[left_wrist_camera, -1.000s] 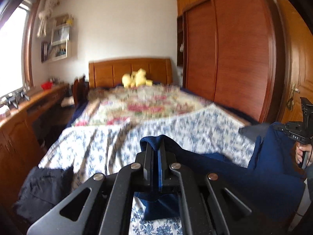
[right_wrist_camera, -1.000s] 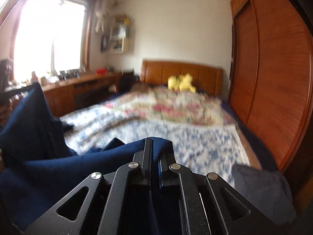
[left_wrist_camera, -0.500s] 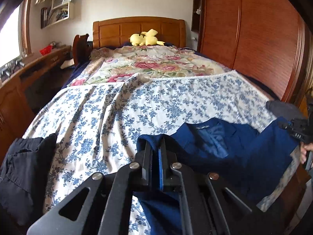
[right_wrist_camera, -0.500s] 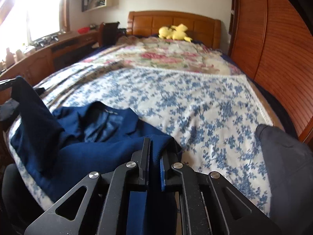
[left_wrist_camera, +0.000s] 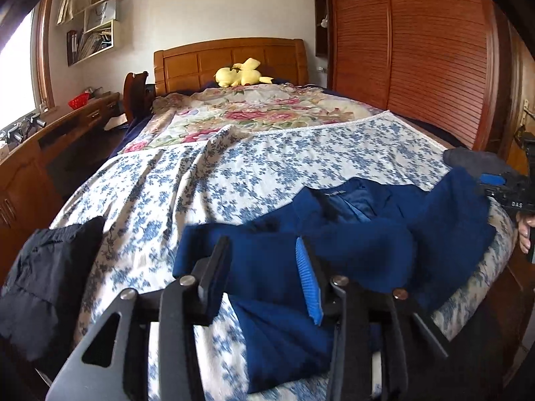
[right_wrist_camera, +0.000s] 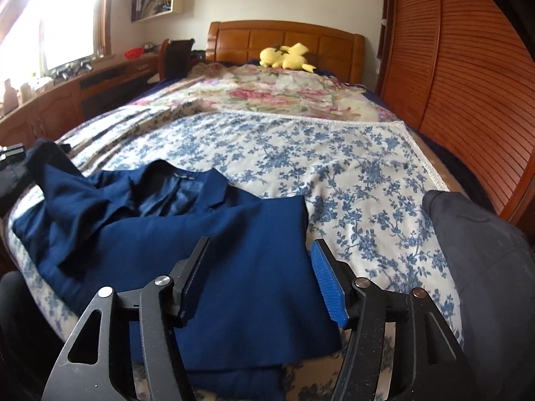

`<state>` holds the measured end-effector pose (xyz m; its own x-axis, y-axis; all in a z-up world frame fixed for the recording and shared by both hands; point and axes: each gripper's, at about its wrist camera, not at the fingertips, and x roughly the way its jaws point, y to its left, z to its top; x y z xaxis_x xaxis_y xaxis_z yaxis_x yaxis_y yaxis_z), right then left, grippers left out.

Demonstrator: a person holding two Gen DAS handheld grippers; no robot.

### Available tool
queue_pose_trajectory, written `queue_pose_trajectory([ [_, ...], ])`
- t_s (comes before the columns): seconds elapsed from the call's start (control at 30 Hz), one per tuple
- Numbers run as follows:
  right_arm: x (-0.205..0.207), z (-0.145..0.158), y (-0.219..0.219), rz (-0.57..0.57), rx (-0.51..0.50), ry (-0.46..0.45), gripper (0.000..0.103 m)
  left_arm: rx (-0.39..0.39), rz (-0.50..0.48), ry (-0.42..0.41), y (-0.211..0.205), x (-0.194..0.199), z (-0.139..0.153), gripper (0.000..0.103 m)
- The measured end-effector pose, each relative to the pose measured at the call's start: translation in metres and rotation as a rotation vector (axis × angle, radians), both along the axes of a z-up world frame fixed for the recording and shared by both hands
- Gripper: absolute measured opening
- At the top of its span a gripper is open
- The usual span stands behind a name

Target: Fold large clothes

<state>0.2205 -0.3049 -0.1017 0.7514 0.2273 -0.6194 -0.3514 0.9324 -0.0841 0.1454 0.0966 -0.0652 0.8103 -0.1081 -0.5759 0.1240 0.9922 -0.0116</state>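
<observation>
A navy blue jacket (left_wrist_camera: 361, 250) (right_wrist_camera: 187, 234) lies spread across the near end of the bed, collar and lining facing up. My left gripper (left_wrist_camera: 264, 250) hovers over its left part with jaws opening; cloth lies below and between the fingers, but the pads do not press it. Over the jacket's right front panel, my right gripper (right_wrist_camera: 259, 250) also has its jaws opening, with fabric under the gap and free of the pads. In the left wrist view the right gripper's body (left_wrist_camera: 511, 190) and a hand show at the far right edge.
The bed carries a blue-flowered sheet (right_wrist_camera: 334, 153) and a rose-patterned quilt (left_wrist_camera: 254, 113), with a yellow plush toy (right_wrist_camera: 287, 56) at the headboard. A black garment (left_wrist_camera: 43, 287) lies at the bed's left corner, a grey one (right_wrist_camera: 481, 260) at the right. A wooden wardrobe (left_wrist_camera: 418, 50) stands right, a desk (right_wrist_camera: 67, 100) left.
Both grippers came down toward the bed with the jacket pinched, laid it on the sheet, and their jaws have parted, releasing the cloth.
</observation>
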Motion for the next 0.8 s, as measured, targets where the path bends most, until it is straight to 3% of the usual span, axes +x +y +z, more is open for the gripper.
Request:
queue_pose_trajectory([
  [0.33, -0.029, -0.003, 0.051, 0.141, 0.004, 0.014, 0.063, -0.035, -0.042, 0.039, -0.025, -0.042, -0.034, 0.044],
  [0.8, -0.033, -0.06, 0.13, 0.314, -0.045, 0.149, 0.063, -0.053, -0.029, 0.082, -0.028, -0.054, -0.066, 0.044],
])
